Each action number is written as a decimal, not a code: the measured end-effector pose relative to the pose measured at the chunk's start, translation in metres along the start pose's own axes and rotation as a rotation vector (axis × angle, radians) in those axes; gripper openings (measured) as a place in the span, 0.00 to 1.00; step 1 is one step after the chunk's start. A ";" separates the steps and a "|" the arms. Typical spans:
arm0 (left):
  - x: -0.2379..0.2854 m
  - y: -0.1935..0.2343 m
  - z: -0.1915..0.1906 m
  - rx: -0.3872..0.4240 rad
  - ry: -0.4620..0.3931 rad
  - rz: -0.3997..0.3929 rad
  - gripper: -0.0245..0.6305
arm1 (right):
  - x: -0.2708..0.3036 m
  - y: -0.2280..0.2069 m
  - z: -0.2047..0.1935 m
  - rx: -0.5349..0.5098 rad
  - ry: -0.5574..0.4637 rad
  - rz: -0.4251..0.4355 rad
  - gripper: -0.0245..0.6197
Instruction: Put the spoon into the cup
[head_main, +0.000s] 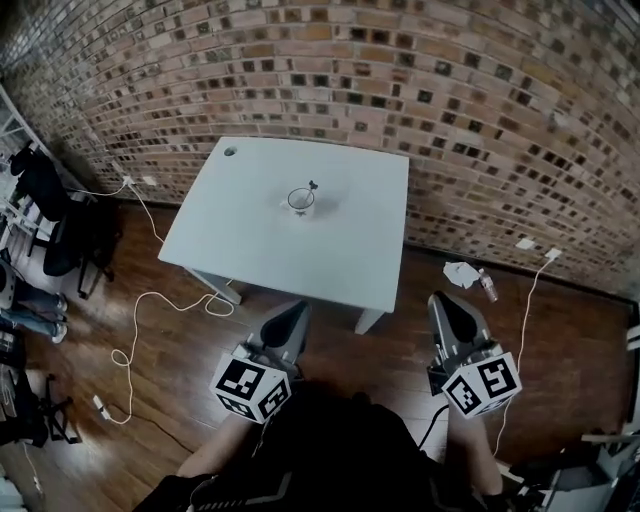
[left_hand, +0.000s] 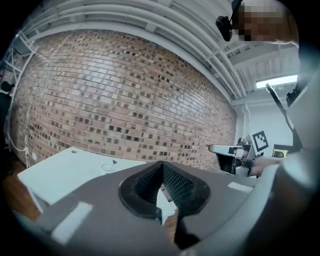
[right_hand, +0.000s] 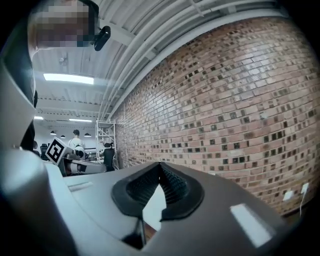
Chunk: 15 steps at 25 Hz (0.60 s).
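The spoon (head_main: 312, 186) stands in the cup (head_main: 301, 202) on the white table (head_main: 340, 255) (only its dark handle shows). The left gripper (head_main: 298, 308) and right gripper (head_main: 440, 300) hover well apart from it, jaws together and empty.

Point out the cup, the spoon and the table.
cup (head_main: 301, 208), head view, on its pale front wall below the rim.
spoon (head_main: 312, 185), head view, on its dark end showing above the cup's rim.
table (head_main: 290, 262), head view, on the bare white top near the front edge.
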<state>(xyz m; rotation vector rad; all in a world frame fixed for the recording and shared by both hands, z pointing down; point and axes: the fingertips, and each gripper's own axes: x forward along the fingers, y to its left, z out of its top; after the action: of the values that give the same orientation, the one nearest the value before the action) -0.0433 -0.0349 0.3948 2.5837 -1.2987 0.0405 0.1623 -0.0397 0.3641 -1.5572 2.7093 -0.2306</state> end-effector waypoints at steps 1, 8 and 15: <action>0.003 -0.016 0.001 0.011 -0.003 -0.005 0.03 | -0.010 -0.008 -0.002 -0.007 0.004 -0.003 0.05; -0.011 -0.067 -0.014 -0.020 -0.010 0.087 0.03 | -0.056 -0.020 0.001 -0.058 0.013 0.072 0.05; -0.035 -0.100 -0.011 0.000 -0.031 0.054 0.03 | -0.096 -0.002 0.010 -0.007 -0.038 0.110 0.05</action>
<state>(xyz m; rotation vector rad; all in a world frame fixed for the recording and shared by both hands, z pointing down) 0.0157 0.0523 0.3803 2.5588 -1.3799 0.0107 0.2138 0.0408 0.3483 -1.3931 2.7584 -0.1875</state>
